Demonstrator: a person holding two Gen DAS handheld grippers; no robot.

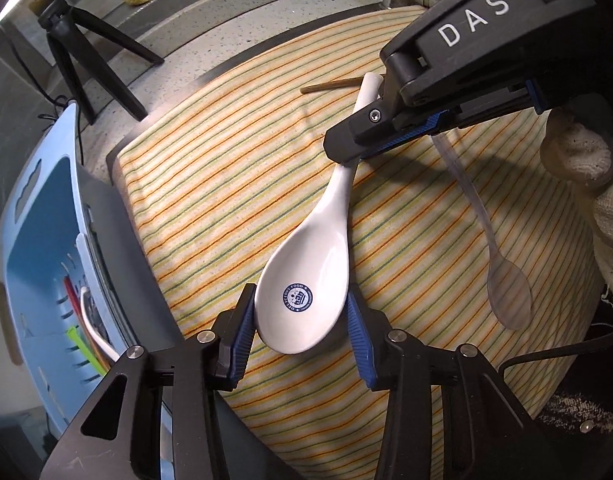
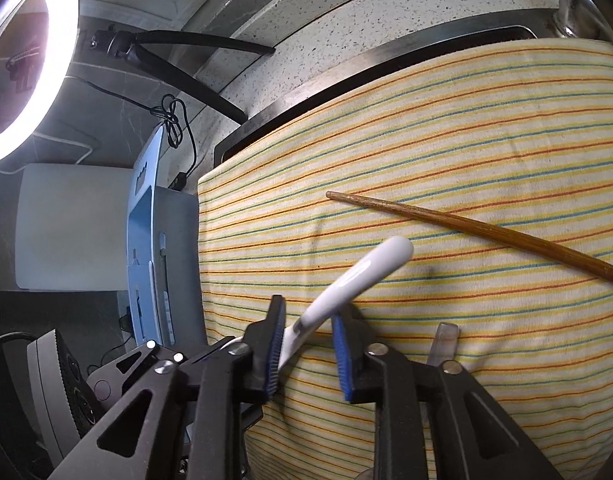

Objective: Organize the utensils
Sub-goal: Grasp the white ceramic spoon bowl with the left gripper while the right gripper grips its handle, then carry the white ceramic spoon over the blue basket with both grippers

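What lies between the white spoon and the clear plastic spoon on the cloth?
Only bare striped cloth lies between the white spoon and the clear plastic spoon, in the left wrist view.

The left gripper (image 1: 300, 322) points steeply down, its jaws straddling the bowl of the white ceramic soup spoon (image 1: 306, 288). The right gripper (image 2: 308, 344), held by a white knitted glove (image 1: 586, 184), has its jaws around that spoon's handle.

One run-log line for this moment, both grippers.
left gripper: around white ceramic soup spoon bowl | right gripper: at spoon handle | clear plastic spoon: on striped cloth
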